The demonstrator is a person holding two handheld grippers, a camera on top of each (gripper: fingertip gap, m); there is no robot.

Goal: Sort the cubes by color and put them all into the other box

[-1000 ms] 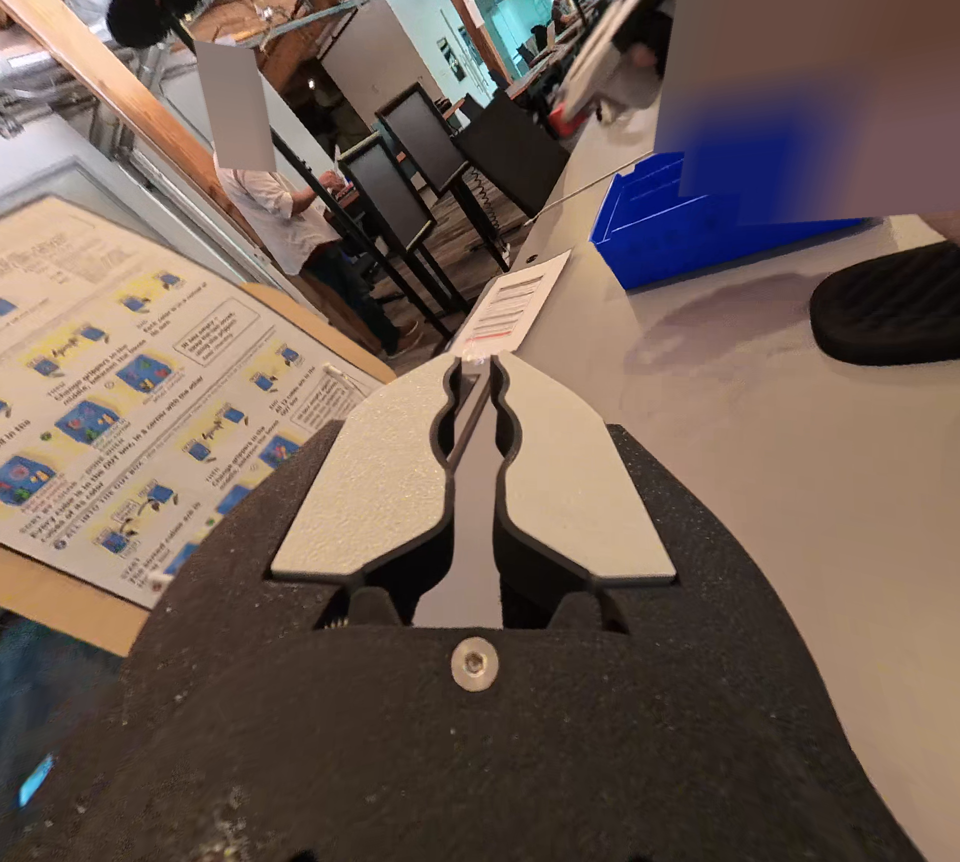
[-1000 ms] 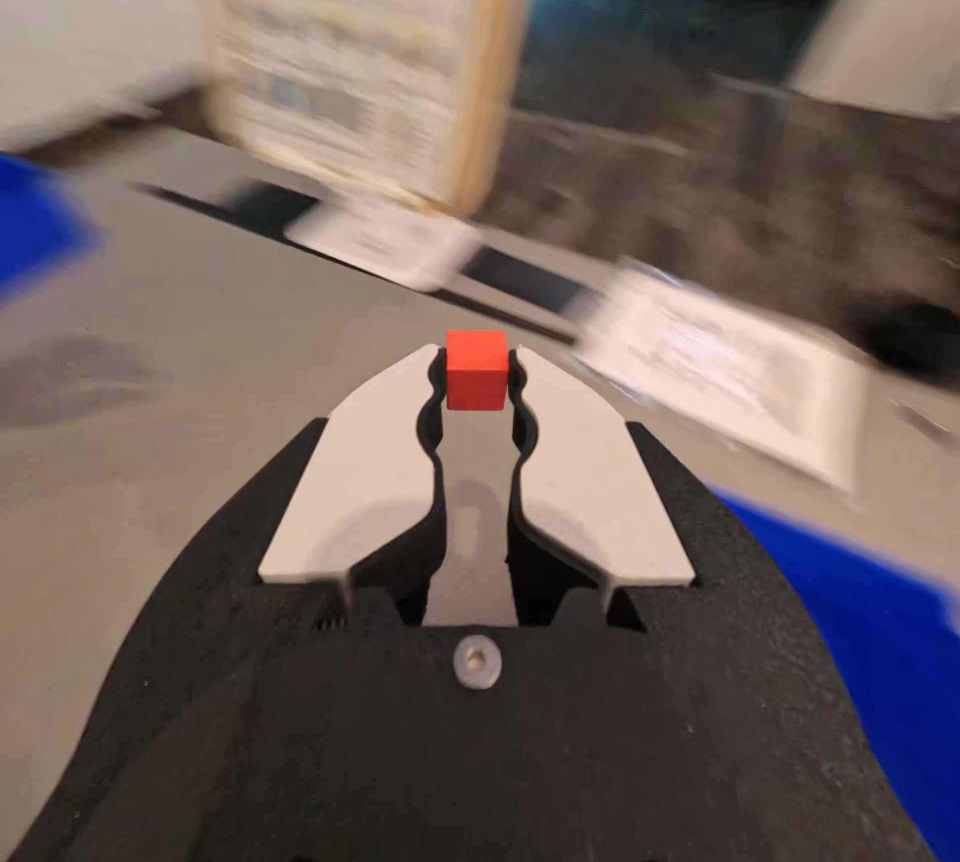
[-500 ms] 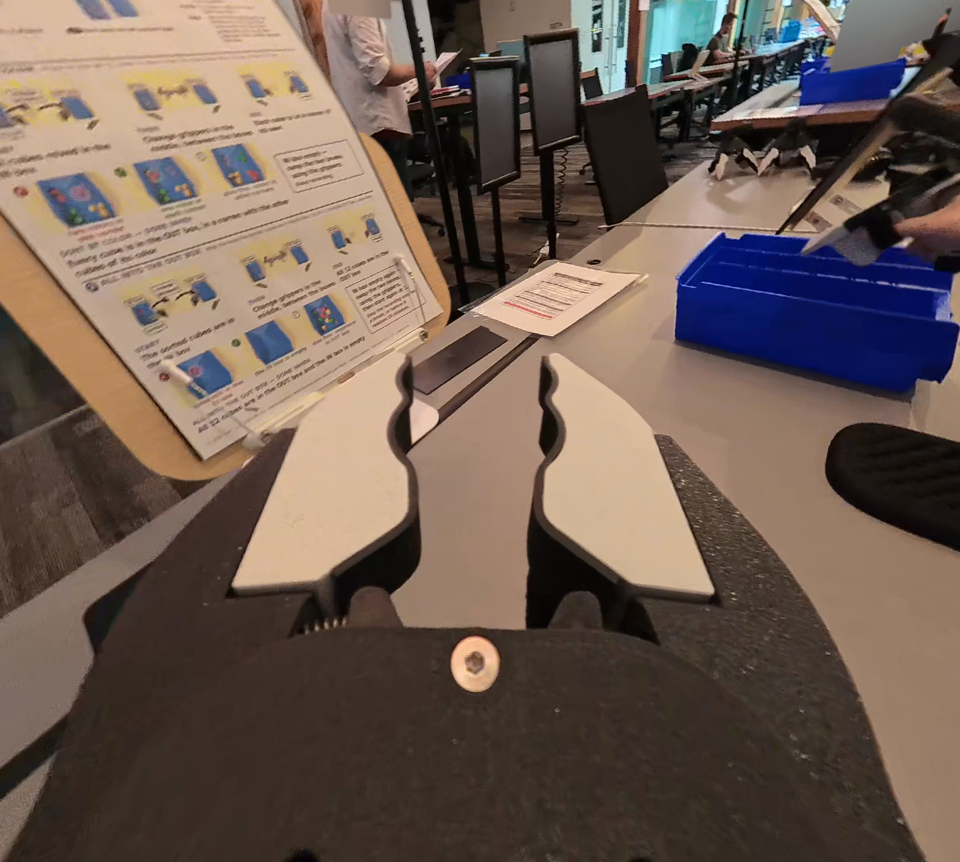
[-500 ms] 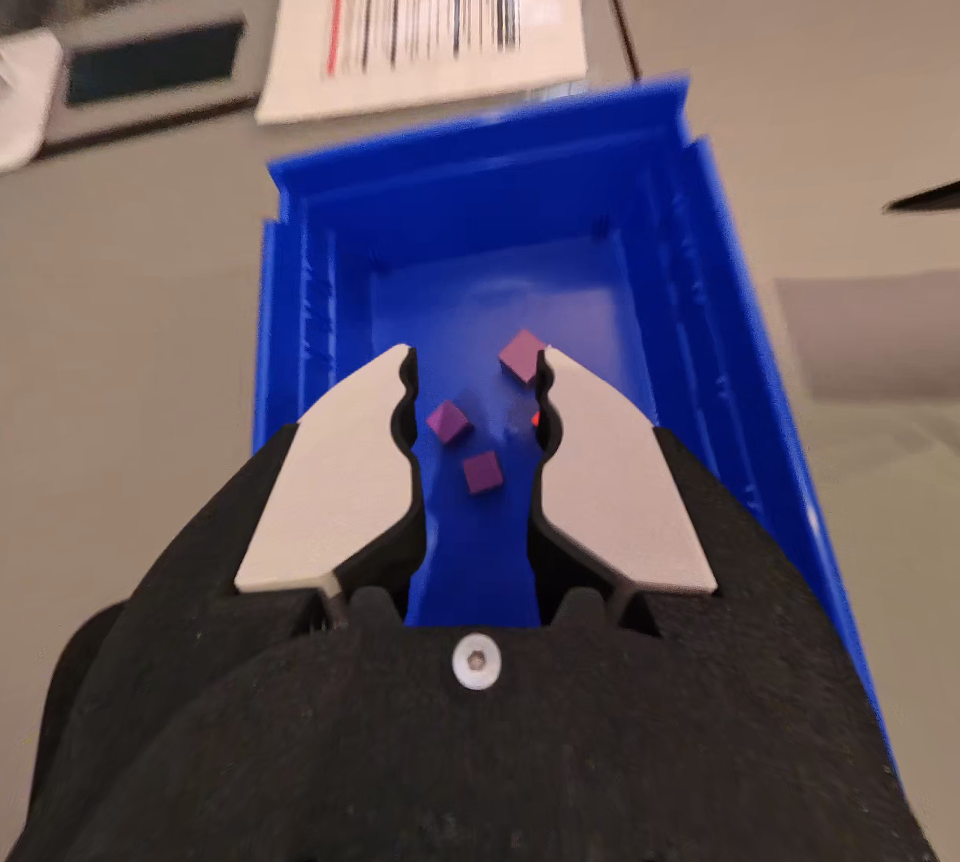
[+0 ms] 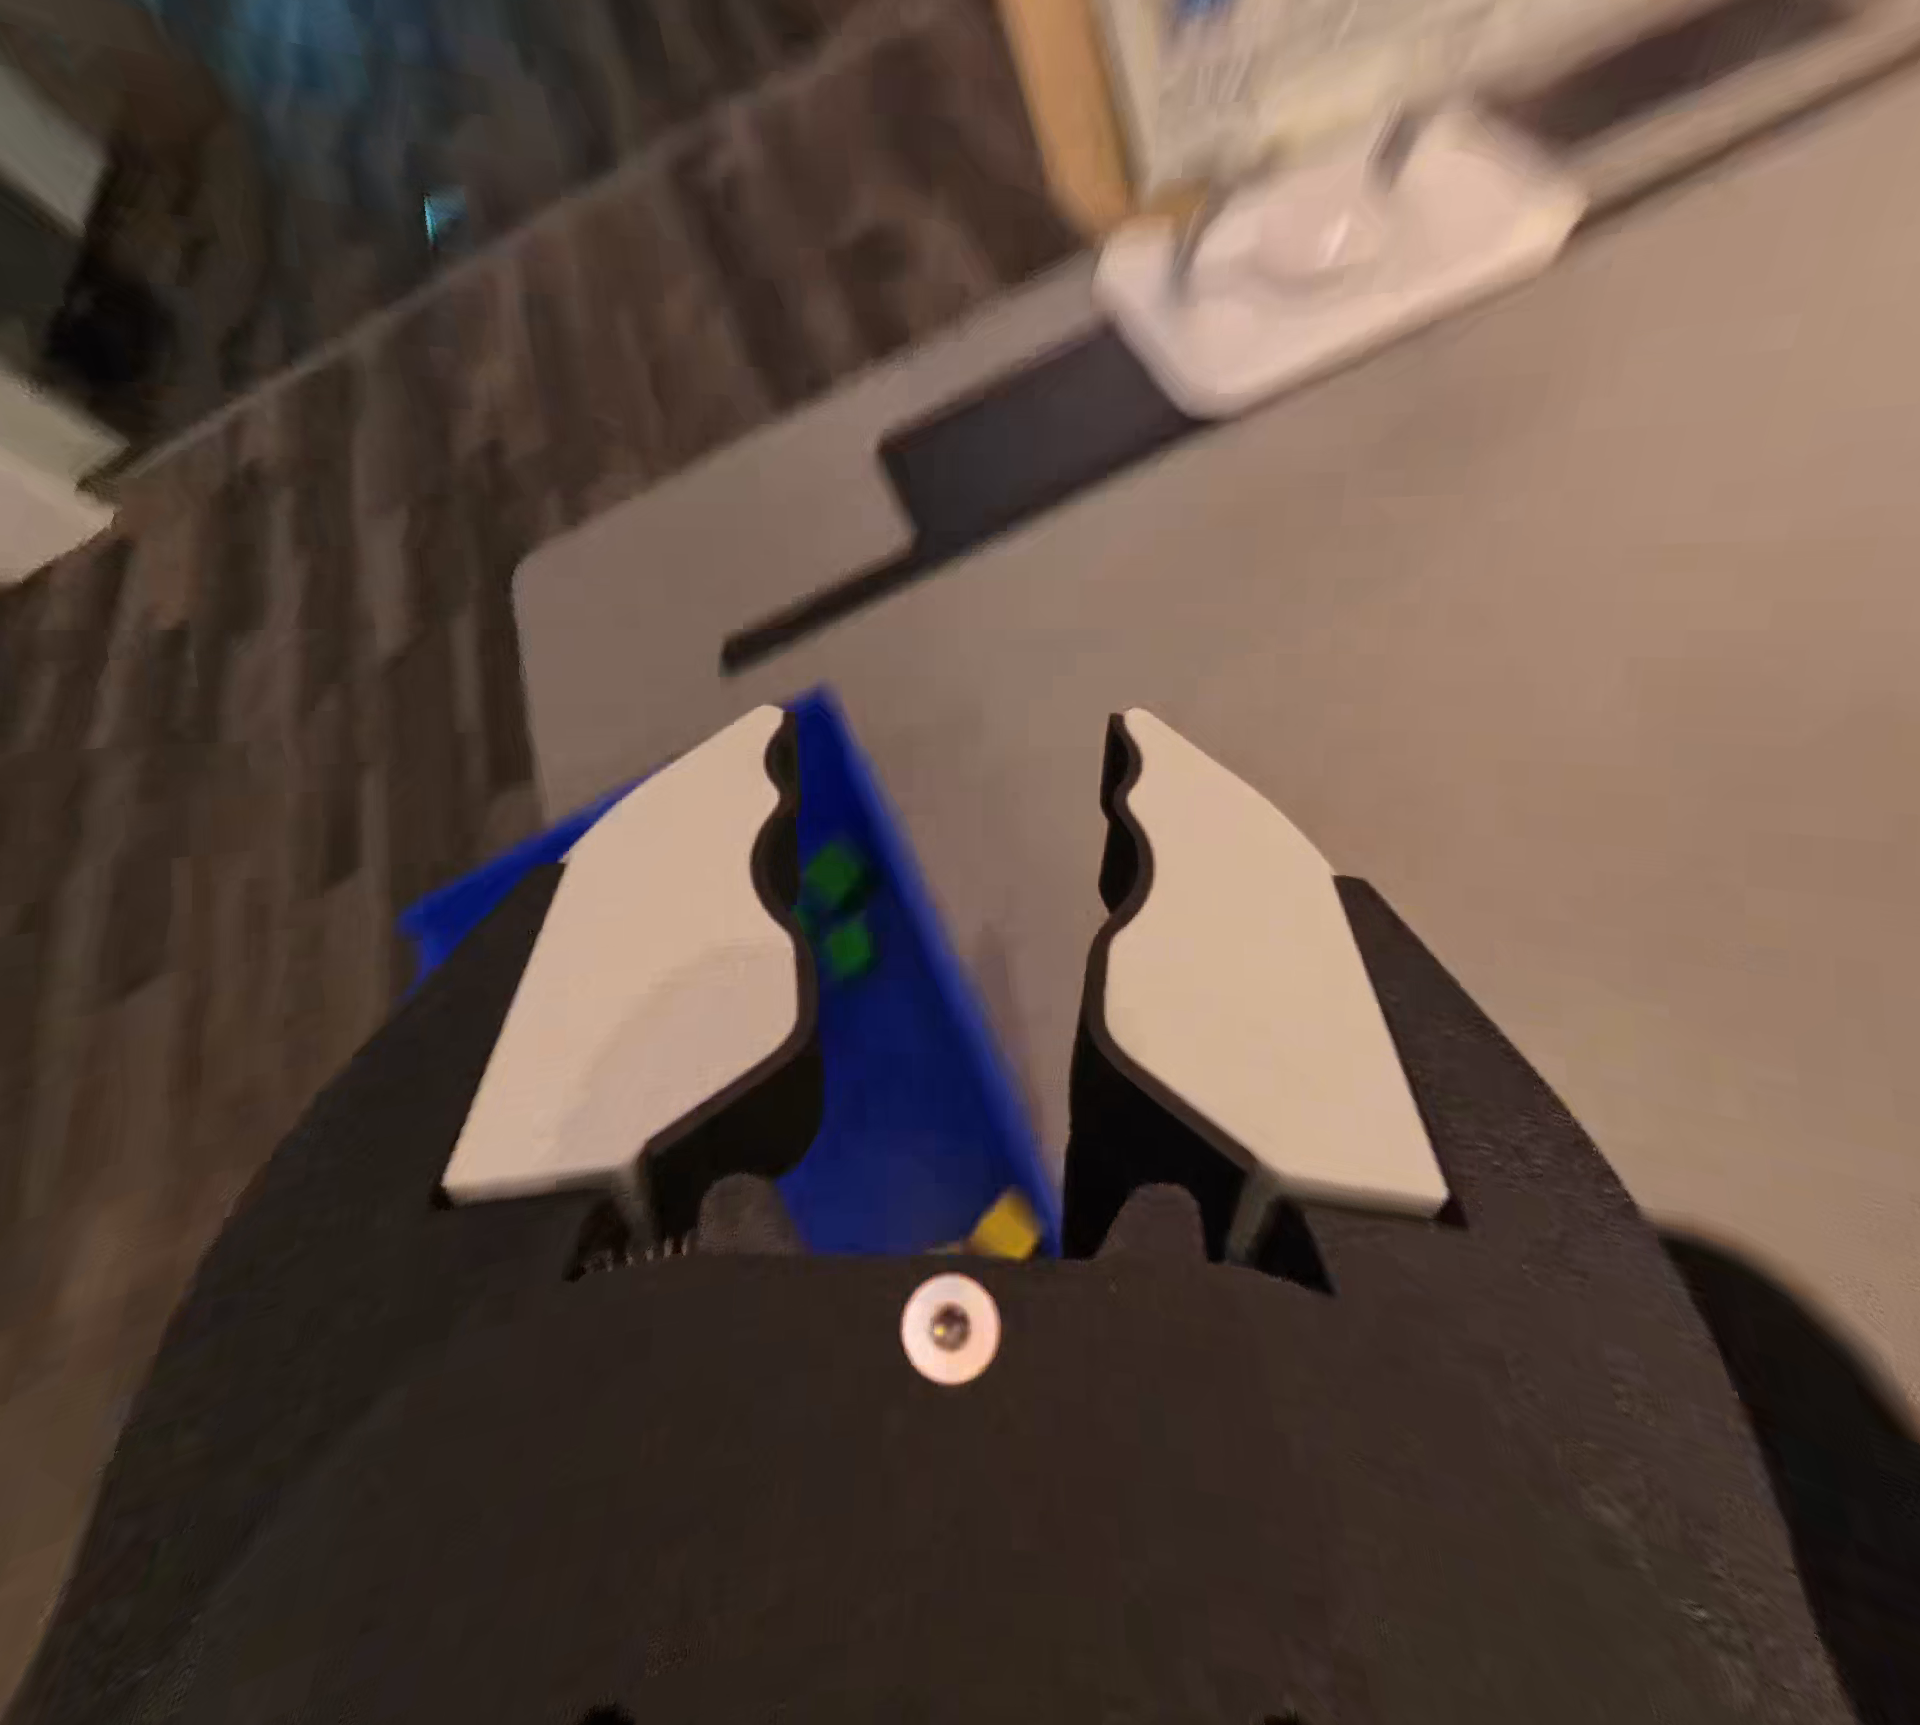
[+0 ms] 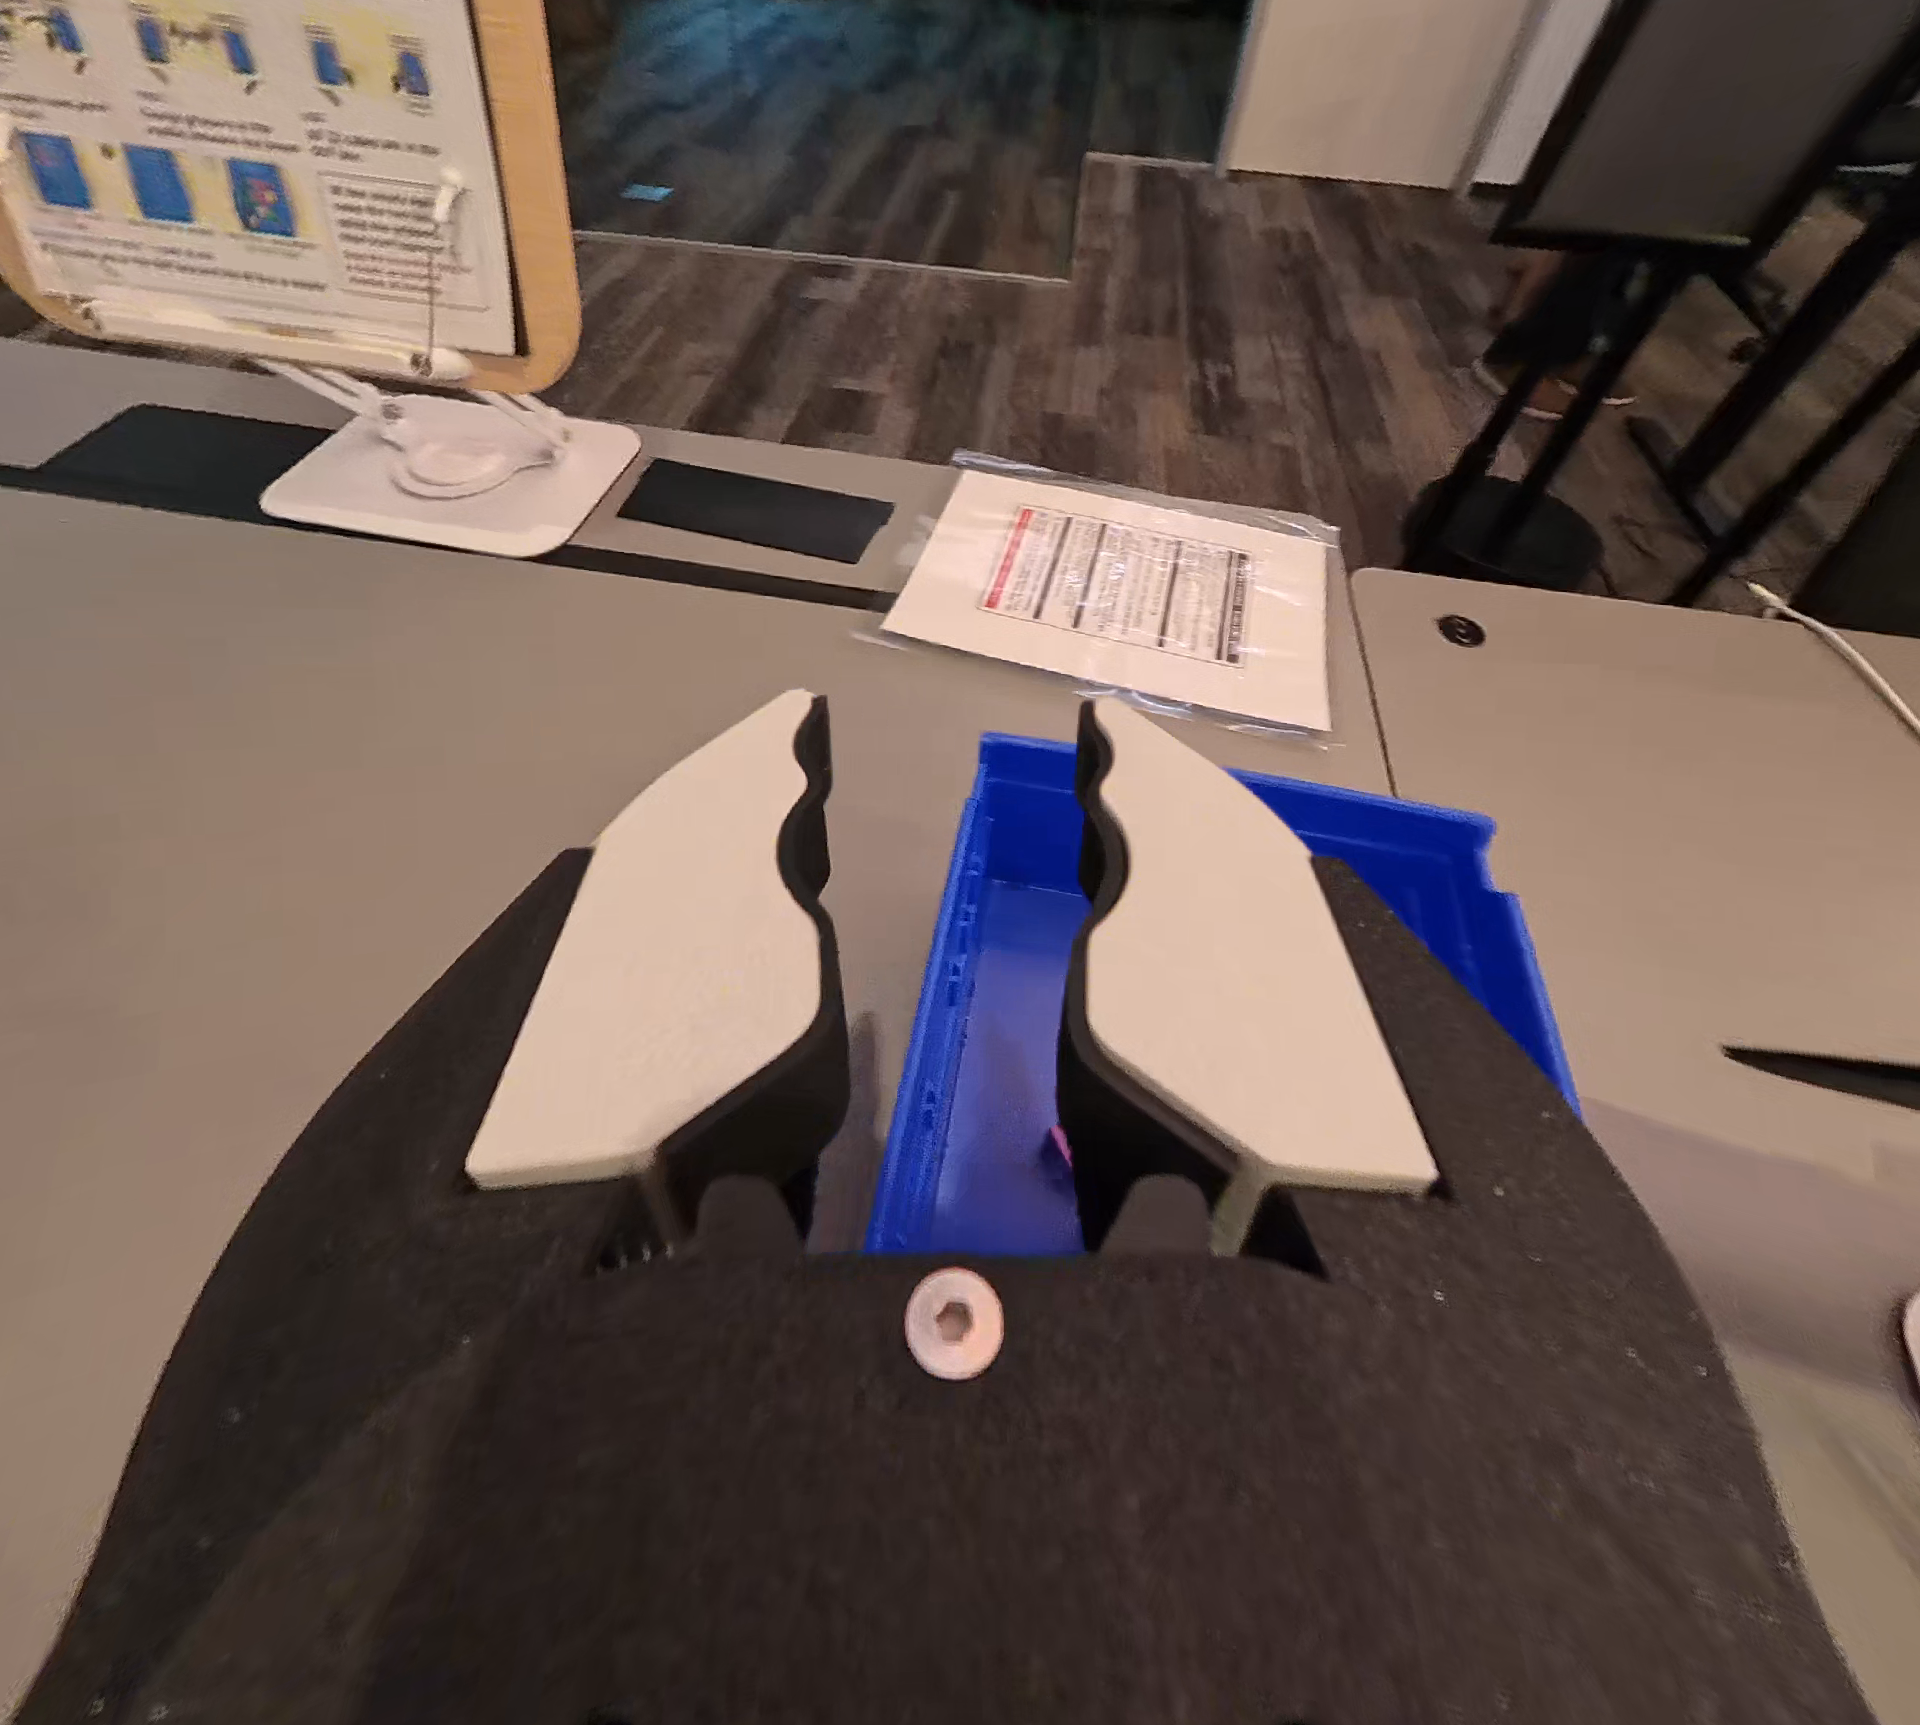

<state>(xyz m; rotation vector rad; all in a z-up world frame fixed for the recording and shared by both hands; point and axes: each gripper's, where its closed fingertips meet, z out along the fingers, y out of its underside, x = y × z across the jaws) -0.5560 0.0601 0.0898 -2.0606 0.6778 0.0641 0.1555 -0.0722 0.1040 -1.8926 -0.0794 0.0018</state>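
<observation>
Both grippers are open and empty: the left gripper (image 5: pixel 943 725) hangs over the right wall of the blue box (image 5: pixel 914 1052) with green cubes (image 5: pixel 834 875) below-left of its tips, the right gripper (image 6: pixel 951 719) over the other box (image 6: pixel 1455 886).

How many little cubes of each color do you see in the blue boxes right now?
Green cubes: 2
Yellow cubes: 1
Purple cubes: 1, only a sliver showing beside the right claw
Total: 4 showing; the claws hide much of both boxes, so more may be there.
</observation>
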